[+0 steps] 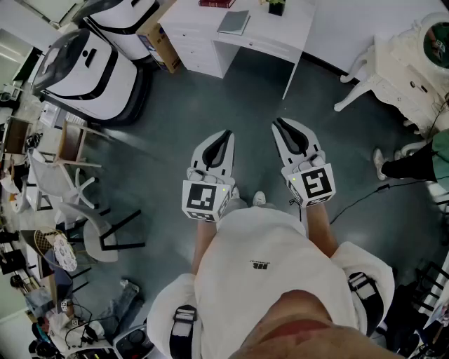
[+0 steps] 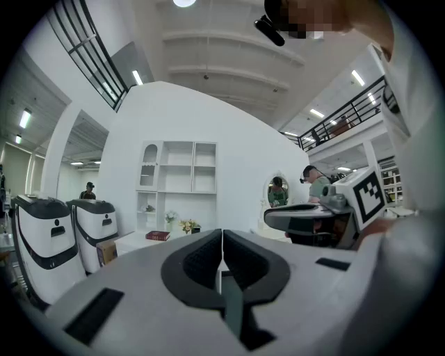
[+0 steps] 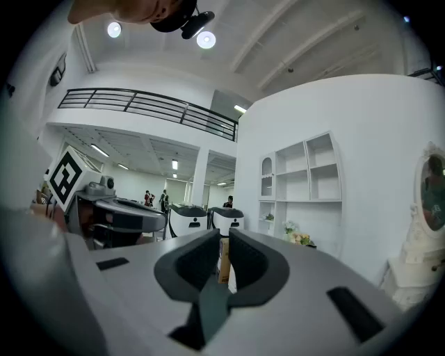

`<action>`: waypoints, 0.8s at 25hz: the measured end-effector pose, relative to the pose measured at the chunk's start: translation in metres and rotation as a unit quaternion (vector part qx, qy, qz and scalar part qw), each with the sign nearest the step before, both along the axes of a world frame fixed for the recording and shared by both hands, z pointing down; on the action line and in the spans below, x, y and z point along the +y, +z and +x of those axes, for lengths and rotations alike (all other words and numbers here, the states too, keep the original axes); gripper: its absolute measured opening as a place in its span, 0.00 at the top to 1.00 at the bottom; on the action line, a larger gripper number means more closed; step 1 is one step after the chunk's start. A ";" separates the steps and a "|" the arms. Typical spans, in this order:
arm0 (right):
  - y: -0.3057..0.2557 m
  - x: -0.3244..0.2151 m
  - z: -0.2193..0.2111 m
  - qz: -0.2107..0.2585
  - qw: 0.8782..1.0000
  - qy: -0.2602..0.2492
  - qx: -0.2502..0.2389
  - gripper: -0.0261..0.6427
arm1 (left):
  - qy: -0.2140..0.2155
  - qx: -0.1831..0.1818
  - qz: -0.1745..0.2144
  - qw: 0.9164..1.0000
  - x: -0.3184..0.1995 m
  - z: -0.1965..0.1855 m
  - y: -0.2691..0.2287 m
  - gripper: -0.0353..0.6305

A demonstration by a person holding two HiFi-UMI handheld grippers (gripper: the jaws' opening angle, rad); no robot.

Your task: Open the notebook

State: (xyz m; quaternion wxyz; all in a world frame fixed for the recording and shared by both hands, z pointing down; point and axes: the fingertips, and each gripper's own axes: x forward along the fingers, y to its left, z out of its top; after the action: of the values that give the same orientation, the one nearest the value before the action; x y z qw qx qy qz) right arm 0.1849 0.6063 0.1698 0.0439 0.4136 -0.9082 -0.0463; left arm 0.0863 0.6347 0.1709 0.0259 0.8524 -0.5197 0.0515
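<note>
White shirt (image 1: 259,280) on the person, both grippers held out level over the grey floor (image 1: 231,91). Left gripper (image 1: 227,133): jaws pressed together, nothing in them. Right gripper (image 1: 279,124): jaws a narrow crack apart, empty; only a far cardboard box (image 3: 223,261) shows through the gap. Both are well short of the white desk (image 1: 280,38) ahead. Grey notebook (image 1: 233,22) lies closed and flat on the desk top, red book (image 1: 216,3) near it. White machines (image 1: 91,66) stand left of the desk.

My left gripper (image 2: 222,236) has its jaws pressed together, with nothing between them. Beyond them a red book (image 2: 158,236) lies on a white desk (image 2: 133,240). My right gripper (image 2: 309,214) is at the right.
</note>
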 end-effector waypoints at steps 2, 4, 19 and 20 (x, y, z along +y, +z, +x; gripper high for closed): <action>-0.002 0.003 0.002 0.000 1.000 0.000 0.001 0.92 | 0.000 0.001 0.001 1.000 0.003 0.003 0.000 0.95; -0.003 0.005 0.006 0.000 1.000 -0.001 -0.004 0.92 | -0.002 0.002 0.001 1.000 0.006 0.007 0.000 0.95; 0.000 -0.012 -0.010 -0.008 0.999 -0.039 -0.010 0.92 | -0.025 0.009 0.001 1.000 -0.009 0.003 0.003 0.95; 0.000 -0.016 -0.012 -0.008 0.999 -0.039 -0.008 0.92 | -0.024 0.009 0.001 1.000 -0.013 0.001 0.003 0.95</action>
State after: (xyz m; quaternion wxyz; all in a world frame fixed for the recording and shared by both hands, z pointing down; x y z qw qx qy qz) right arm 0.1726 0.5900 0.1695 0.0378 0.3783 -0.9242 -0.0370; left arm 0.0872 0.6217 0.1740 0.0312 0.8400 -0.5400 0.0423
